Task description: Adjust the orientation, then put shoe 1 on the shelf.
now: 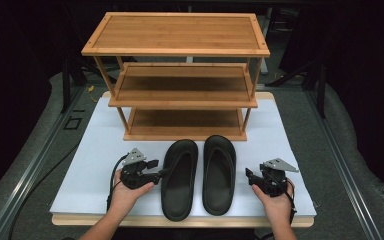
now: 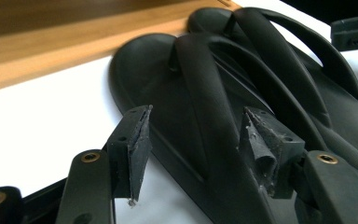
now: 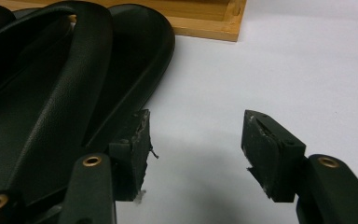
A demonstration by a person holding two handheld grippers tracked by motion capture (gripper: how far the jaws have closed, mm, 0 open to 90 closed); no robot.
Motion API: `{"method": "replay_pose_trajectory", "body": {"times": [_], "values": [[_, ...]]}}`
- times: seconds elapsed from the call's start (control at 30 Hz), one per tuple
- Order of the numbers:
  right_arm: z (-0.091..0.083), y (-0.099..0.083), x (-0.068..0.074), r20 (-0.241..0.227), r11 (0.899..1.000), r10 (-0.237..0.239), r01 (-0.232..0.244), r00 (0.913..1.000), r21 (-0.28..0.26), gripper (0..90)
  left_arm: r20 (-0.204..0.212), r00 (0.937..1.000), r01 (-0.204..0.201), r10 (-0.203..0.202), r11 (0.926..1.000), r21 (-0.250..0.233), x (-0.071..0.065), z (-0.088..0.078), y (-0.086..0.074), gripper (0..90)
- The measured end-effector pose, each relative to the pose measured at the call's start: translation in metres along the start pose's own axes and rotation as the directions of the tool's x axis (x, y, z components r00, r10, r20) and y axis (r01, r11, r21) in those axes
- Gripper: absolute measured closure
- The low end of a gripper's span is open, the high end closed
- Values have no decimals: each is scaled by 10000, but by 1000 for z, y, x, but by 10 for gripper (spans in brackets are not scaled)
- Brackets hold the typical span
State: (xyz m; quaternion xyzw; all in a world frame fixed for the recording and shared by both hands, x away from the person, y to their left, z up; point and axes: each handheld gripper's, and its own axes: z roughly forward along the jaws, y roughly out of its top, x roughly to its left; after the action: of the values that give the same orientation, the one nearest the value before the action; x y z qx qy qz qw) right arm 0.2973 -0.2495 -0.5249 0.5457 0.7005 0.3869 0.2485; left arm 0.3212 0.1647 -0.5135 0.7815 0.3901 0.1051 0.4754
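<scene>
While both tools hold nothing, the left gripper (image 1: 152, 170) at seven o'clock and the right gripper (image 1: 252, 178) at five o'clock stand with jaws wide apart. Between them lie two matte black rubber sandals (image 1: 198, 175), side by side. The bamboo rack (image 1: 176, 50) at twelve o'clock is empty, so probably nothing is done yet.

Black sandals (image 1: 198, 176), tan wooden rack (image 1: 180, 75)

Two black slide sandals lie side by side, soles down, at lower centre: the left sandal (image 1: 179, 179) and the right sandal (image 1: 219, 173), nearly touching, toes toward the bamboo shelf rack (image 1: 180, 75).
</scene>
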Motion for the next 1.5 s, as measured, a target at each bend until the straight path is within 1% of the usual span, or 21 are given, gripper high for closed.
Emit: {"method": "replay_pose_trajectory", "body": {"times": [0.17, 0.2, 0.23, 0.27, 0.37, 0.47, 0.53, 0.63, 0.73, 0.83, 0.87, 0.9, 0.97, 1.0, 1.07, 1.17, 1.23, 1.33, 1.37, 1.47, 1.5], "values": [[0, 0, 0, -15, 10000, 9, -9, 10000, 22, 422, 242, 9996, -130, 125, 9997, 193, -5, 6, -4, 442], [0, 0, 0, -18, 10000, 11, -11, 10000, 46, 422, 340, 9991, -246, 237, 9993, 268, -5, 8, -5, 442], [0, 0, 0, -43, 9999, 17, -16, 10000, 102, 422, 415, 9990, -160, 147, 9994, 318, -7, 10, -5, 447], [0, 0, 0, -39, 9999, 22, -22, 10000, 107, 422, 547, 9983, -221, 199, 9989, 403, -9, 12, -6, 452], [0, 0, -1, -39, 9999, 57, -56, 10000, 116, 422, 601, 9972, -492, 451, 9965, 681, -12, 18, -8, 509], [0, 0, -1, -17, 9999, 63, -63, 10000, 128, 422, 416, 9972, -651, 622, 9953, 716, -13, 19, -8, 585], [0, 0, 0, -6, 9999, 36, -36, 10000, 125, 422, 474, 9976, -541, 506, 9956, 765, -12, 19, -8, 599], [1, 0, 1, -22, 9999, -8, 8, 10000, 104, 422, 339, 9968, -751, 728, 9947, 708, -13, 17, -8, 623], [1, 0, 1, 7, 9999, -50, 50, 10000, 91, 423, -302, 9929, -1131, 1151, 9916, 622, -13, 13, -6, 680], [1, 0, 0, -9, 10000, -1, 1, 10000, 82, 423, -658, 9922, -1026, 1060, 9933, 534, -5, 7, -4, 716], [1, 0, 0, -26, 10000, 13, -13, 10000, 69, 423, -859, 9892, -1141, 1186, 9919, 562, -2, 5, -4, 722], [1, -1, 0, -23, 10000, 50, -50, 10000, 80, 423, -1011, 9879, -1125, 1173, 9923, 519, 0, 2, -4, 728], [1, -1, 0, -7, 10000, 52, -52, 10000, 60, 423, -1124, 9867, -1127, 1176, 9924, 496, 5, -1, -2, 735], [1, -1, 0, -20, 10000, 34, -33, 10000, 61, 423, -1136, 9876, -1034, 1084, 9934, 488, 8, -3, -2, 735], [0, 0, 0, -9, 10000, -1, 1, 10000, 44, 423, -921, 9912, -905, 950, 9946, 515, 16, -4, -4, 726], [0, 0, -1, 59, 10000, 9, -9, 10000, -5, 423, -793, 9948, -597, 640, 9967, 546, 21, -6, -12, 691], [0, 0, -1, 26, 10000, 23, -23, 10000, 8, 423, -855, 9939, -651, 702, 9960, 613, 21, -10, -13, 664], [0, 0, -1, 19, 10000, 38, -38, 10000, -4, 423, -975, 9919, -713, 812, 9923, 1008, 19, -17, -12, 655], [0, 0, -1, 28, 10000, 46, -46, 10000, -21, 423, -967, 9923, -684, 778, 9930, 964, 20, -19, -12, 651], [-1, -1, -2, 63, 10000, 86, -85, 9999, -21, 423, -747, 9955, -502, 576, 9941, 966, 21, -20, -14, 697], [0, -1, -2, 77, 10000, 86, -86, 9999, -31, 423, -771, 9952, -517, 595, 9937, 995, 21, -19, -15, 722]]}}
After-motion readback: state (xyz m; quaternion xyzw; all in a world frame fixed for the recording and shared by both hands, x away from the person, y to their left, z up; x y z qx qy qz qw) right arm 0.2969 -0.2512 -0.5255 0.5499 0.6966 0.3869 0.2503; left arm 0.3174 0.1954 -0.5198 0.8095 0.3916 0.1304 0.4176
